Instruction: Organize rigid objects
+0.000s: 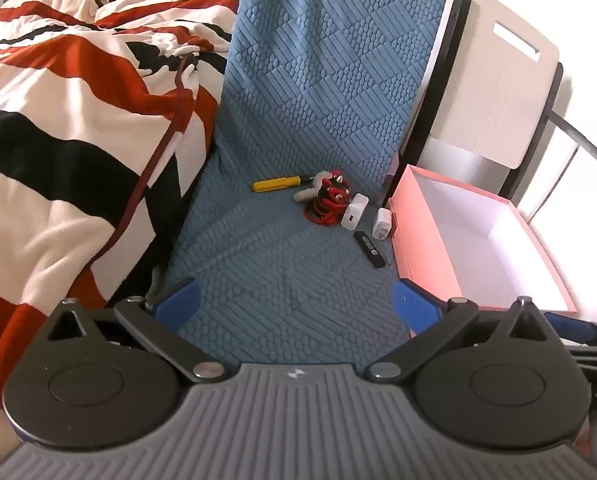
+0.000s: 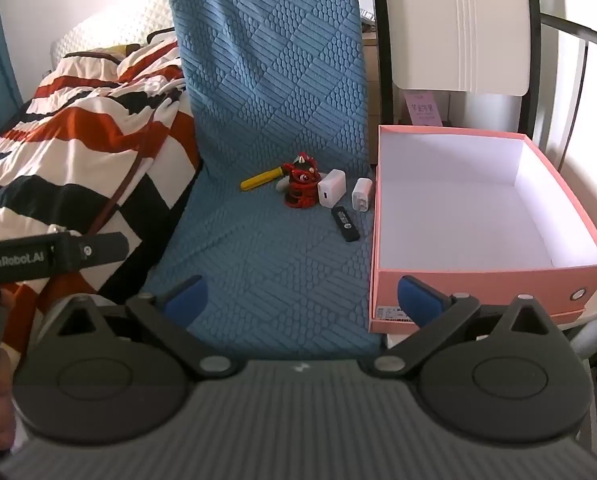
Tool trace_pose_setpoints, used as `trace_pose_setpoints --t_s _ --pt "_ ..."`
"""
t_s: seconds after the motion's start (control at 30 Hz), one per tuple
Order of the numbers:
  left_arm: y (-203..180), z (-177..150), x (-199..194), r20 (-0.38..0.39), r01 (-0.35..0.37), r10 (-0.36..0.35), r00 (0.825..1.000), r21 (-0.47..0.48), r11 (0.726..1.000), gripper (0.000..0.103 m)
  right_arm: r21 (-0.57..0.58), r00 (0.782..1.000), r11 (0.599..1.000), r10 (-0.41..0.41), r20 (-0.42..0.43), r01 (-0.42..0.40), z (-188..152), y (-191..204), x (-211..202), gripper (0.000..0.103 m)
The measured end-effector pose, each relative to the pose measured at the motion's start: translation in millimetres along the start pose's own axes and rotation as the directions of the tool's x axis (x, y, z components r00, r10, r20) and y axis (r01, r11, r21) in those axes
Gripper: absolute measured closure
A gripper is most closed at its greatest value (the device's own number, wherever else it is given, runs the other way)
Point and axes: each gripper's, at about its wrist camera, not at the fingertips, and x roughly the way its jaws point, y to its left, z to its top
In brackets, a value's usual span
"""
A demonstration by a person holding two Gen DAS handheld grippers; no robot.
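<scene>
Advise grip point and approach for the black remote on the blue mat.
Pinch the black remote across its narrow width at mid-length, coming down from above. It lies flat and slim on the blue mat, so only its long side edges offer opposing faces. The right gripper, jaws open, is probably the handier; pink box crowds that side.

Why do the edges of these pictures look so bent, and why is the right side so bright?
Both views come through fisheye lenses, so straight things bow near the borders: the dark rail curves in the left wrist view. Strong light from the right washes out the pink box interior in the right wrist view. The toys on the blue mat stay sharp.
</scene>
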Motion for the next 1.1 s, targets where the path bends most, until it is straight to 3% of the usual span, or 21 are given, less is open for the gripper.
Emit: trace_pose_setpoints --t_s 0.53,1.1 --pt "3.9 -1.7 -5.6 0.02 0.008 -0.008 1.0 -0.033 0.999 0.0 0.003 1.0 1.0 0.0 -0.023 0.0 0.8 1.8 0.0 0.0" --pt "3.6 -6.1 -0.7 0.004 -0.007 0.007 1.0 -0.006 1.0 0.0 0.028 0.999 1.0 -0.012 -0.039 0.013 -5.8 -0.5 0.5 0.0"
